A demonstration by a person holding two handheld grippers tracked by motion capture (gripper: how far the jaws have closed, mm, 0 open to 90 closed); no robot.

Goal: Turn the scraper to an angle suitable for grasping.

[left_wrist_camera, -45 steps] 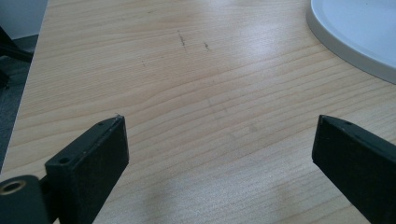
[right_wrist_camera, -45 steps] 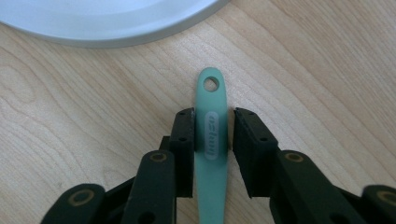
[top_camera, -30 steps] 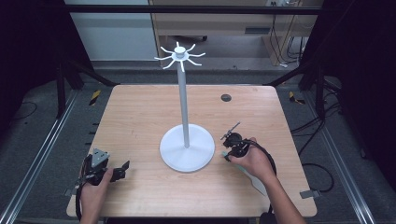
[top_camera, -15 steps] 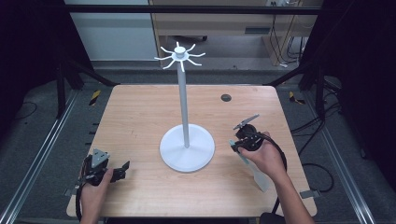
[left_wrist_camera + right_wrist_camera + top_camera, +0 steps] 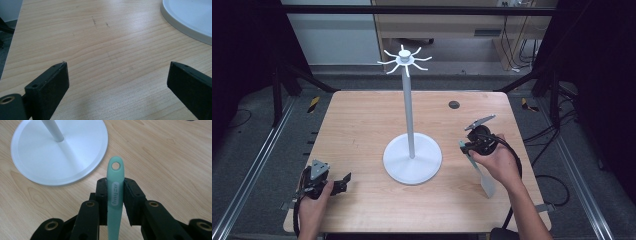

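White stand (image 5: 412, 159), wooden table (image 5: 362, 125), dark disc (image 5: 454, 104)

A white stand (image 5: 412, 159) with a round base is on the middle of the wooden desk (image 5: 357, 125). Its thin pole goes straight up and ends in a crown of short hooks (image 5: 405, 59). Near the far edge of the desk there is a small dark round hole (image 5: 454, 104).
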